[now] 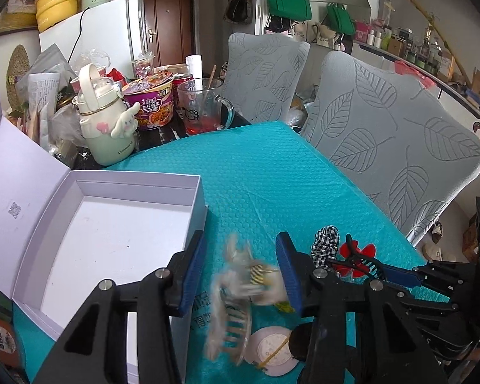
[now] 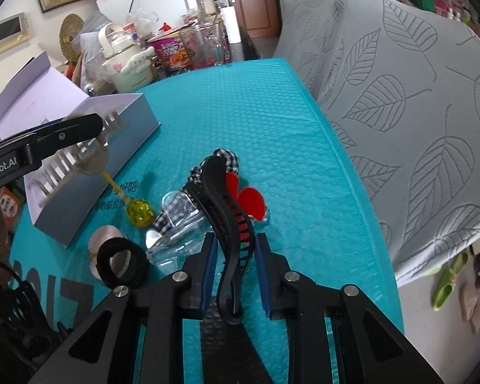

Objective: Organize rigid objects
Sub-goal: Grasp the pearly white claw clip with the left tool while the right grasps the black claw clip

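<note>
My left gripper [image 1: 241, 272] has its jaws wide apart, and a clear claw hair clip [image 1: 236, 291], blurred with motion, hangs between them; whether a pad touches it I cannot tell. In the right wrist view the clip [image 2: 76, 156] hangs at the left gripper's finger [image 2: 64, 136], beside the open white box [image 2: 89, 150]. My right gripper [image 2: 233, 275] straddles a black claw clip [image 2: 230, 240] with gaps on both sides. A red clip [image 2: 249, 201], a checkered scrunchie [image 2: 227, 160], a clear clip [image 2: 176, 233], a yellow bead tie [image 2: 139, 212] and a black hair band [image 2: 121, 264] lie on the teal mat [image 2: 256, 121].
The white box [image 1: 118, 240] stands open on the left with its lid up. Behind the mat stand a cream bottle [image 1: 105, 124], a noodle cup [image 1: 150, 102] and a glass mug [image 1: 204, 108]. Two leaf-patterned chairs [image 1: 393, 134] line the right edge. A round white disc [image 1: 272, 352] lies near my left gripper.
</note>
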Demonstrator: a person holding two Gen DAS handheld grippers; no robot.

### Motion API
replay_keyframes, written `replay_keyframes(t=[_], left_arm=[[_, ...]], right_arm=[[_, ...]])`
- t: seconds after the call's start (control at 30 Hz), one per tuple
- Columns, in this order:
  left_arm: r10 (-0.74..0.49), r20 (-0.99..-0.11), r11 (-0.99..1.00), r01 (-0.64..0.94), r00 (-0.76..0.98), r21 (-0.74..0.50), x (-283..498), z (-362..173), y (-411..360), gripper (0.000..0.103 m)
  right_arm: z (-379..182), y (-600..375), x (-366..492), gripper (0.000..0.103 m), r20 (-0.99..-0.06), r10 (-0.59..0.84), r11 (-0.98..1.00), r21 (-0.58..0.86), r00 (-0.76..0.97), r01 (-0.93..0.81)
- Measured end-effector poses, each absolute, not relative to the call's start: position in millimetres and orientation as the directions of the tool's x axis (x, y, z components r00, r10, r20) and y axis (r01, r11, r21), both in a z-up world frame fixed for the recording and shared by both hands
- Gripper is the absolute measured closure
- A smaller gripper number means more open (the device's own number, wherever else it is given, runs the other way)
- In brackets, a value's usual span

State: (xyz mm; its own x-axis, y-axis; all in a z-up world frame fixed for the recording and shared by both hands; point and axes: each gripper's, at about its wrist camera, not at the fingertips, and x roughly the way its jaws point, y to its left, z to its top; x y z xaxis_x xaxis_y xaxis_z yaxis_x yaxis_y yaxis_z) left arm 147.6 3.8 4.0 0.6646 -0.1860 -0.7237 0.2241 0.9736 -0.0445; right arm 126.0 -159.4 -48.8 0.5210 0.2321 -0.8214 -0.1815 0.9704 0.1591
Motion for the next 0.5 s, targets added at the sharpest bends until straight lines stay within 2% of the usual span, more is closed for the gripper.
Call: replay_keyframes(t=[0.13, 0.5], left_arm=[[-0.198, -0.713, 0.97, 0.237, 0.673, -0.047, 139.0, 7.0, 5.4, 0.062], [-0.207, -0.715, 0.974, 0.209, 0.668, -0.088, 119.8, 1.2, 24.7, 0.063]], right_arm=[[-40.9, -160.9, 117.2, 0.08, -0.807, 0.222, 0.974, 0.154, 0.547, -0.168], [-37.1, -151.7, 96.0, 0.08, -0.797, 0.206, 0.977, 0.132, 0.568, -0.17]])
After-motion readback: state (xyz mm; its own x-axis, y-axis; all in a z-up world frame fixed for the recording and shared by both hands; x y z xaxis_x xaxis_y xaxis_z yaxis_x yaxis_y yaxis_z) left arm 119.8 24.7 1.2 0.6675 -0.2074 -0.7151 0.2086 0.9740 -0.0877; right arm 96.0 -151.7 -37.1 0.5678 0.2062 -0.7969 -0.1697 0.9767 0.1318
